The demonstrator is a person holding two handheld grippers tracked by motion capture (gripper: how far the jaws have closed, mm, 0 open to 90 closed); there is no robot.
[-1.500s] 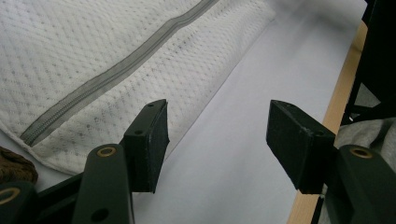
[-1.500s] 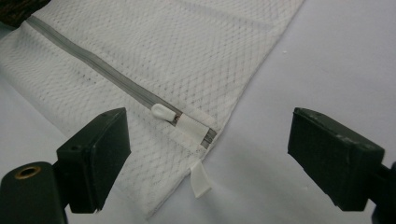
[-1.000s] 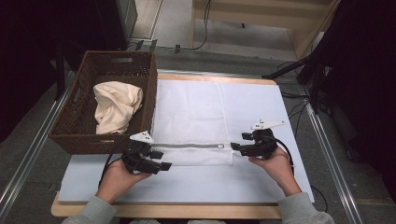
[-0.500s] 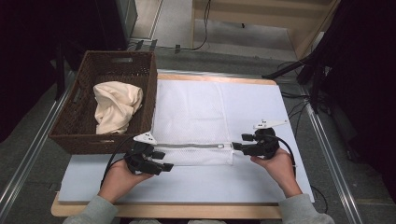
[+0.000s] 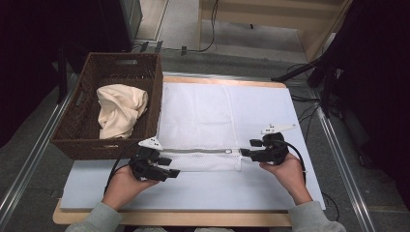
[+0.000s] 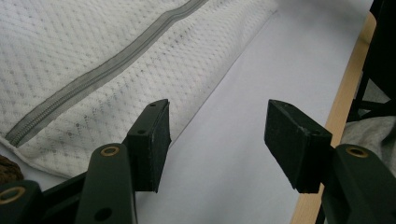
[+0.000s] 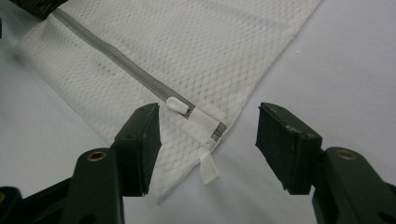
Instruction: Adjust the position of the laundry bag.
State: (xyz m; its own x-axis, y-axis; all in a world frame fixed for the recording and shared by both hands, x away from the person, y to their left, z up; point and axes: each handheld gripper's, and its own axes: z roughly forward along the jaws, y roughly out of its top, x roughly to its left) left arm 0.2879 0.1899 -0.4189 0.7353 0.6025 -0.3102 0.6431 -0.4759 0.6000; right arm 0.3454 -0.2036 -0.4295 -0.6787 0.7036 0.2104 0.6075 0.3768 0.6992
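We are holding both the left gripper (image 5: 167, 166) and right gripper (image 5: 245, 152) open over the mesh laundry bag (image 5: 200, 123) lying flat on the table (image 5: 270, 188), advising a centred pinch on its zipper pull (image 7: 176, 104).

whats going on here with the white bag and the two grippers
A person holds a gripper in each hand at the near edge of a white mesh laundry bag lying flat on the table. The right gripper, jaws open, sits at the zipper pull; the left gripper, also open, sits at the zipper's other end. A cream cloth lies in the wicker basket.
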